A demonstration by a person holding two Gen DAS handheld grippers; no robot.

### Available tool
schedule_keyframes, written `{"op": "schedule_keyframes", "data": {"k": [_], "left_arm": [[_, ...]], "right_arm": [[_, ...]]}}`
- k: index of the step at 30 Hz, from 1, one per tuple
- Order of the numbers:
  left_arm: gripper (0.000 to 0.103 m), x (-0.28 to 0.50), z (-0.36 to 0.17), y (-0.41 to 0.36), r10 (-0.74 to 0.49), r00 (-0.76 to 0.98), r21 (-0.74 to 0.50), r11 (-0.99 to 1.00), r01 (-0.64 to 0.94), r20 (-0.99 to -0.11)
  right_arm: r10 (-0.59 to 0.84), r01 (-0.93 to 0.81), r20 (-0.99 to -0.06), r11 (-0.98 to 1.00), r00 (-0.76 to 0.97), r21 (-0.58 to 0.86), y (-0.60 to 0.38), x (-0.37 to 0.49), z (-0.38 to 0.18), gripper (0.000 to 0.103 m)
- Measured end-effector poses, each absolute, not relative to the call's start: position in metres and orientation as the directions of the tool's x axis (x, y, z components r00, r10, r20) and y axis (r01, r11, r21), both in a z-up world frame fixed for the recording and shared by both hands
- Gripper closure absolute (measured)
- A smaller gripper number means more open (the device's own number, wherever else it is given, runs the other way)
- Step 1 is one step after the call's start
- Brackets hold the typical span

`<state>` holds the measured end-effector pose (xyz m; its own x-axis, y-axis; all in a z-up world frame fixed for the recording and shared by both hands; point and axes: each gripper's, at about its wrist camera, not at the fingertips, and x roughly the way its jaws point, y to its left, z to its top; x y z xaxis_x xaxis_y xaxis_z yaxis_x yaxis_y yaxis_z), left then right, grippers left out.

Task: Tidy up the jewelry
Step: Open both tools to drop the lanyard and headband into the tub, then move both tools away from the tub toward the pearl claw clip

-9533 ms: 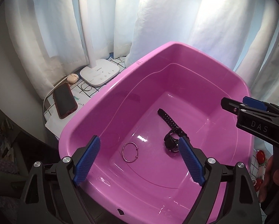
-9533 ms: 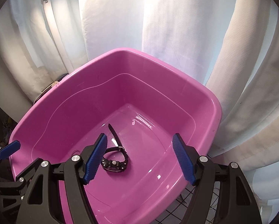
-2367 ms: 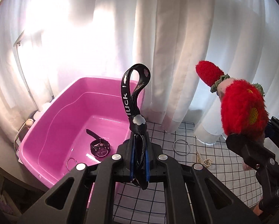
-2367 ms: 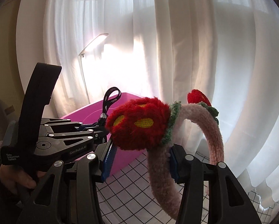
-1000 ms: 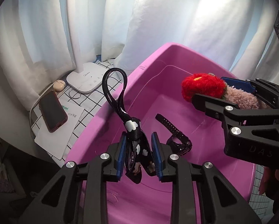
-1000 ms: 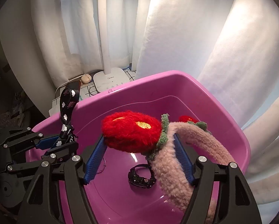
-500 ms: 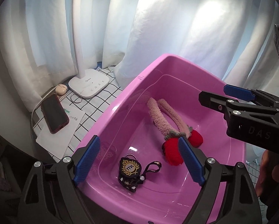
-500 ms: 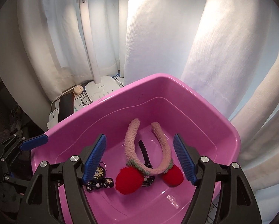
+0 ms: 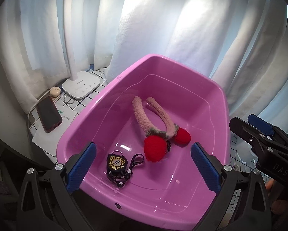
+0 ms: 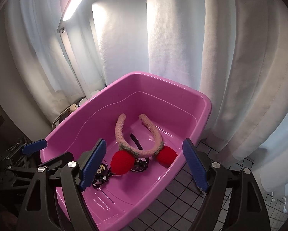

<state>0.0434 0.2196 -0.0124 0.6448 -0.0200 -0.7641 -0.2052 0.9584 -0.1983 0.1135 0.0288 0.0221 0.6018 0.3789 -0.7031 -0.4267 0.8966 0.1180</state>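
A pink plastic tub (image 9: 217, 88) (image 10: 203, 100) stands on a grid-patterned table. In it lies a fuzzy pink headband (image 9: 142, 115) (image 10: 118, 129) with two red flowers, partly over a black watch (image 10: 138, 144). A black lanyard with a gold-and-black badge (image 9: 117, 162) (image 10: 100, 170) lies at the tub's near left. My left gripper (image 9: 143, 166) is open and empty above the tub's near edge. My right gripper (image 10: 144, 162) is open and empty above the tub's right side; it also shows at the right of the left wrist view (image 9: 259, 127).
A white desk lamp base (image 9: 81, 86), a phone (image 9: 48, 113), papers and a small round object lie left of the tub. The lit lamp head (image 10: 78, 2) is up left. White curtains (image 10: 230, 67) hang behind. Grid tablecloth (image 10: 174, 198) lies right of the tub.
Since a second ago both grippers opened; the lanyard and the headband dropped into the tub. In the last half second both grippers drew back and up a little.
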Motion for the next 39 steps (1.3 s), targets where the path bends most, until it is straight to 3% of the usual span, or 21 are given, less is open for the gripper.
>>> {"op": "schedule_keyframes", "data": {"k": [11,22,32,39], "left_arm": [[0.006,0.034,-0.001,0.141,-0.096,0.653,-0.164,0.986,-0.044,-0.751],[0.006,0.024,-0.009,0.062,-0.222,0.609,-0.187,0.975,0.121,-0.761],[0.006,0.032,-0.046,0.01,-0.276,0.534,-0.203,0.96,0.194,-0.799],[0.006,0.052,-0.072,-0.014,-0.246,0.531,-0.165,0.967,0.195,-0.811]], "right_arm": [[0.222,-0.202,-0.668,0.973,0.71,0.108,-0.1,0.044,0.01,0.025],[0.047,0.096,-0.741,0.984,0.67,0.149,-0.225,0.005,-0.029,0.025],[0.058,0.088,-0.784,0.986,0.618,0.143,-0.234,0.006,-0.065,0.025],[0.088,0.076,-0.805,0.984,0.586,0.163,-0.234,0.027,-0.094,0.025]]}}
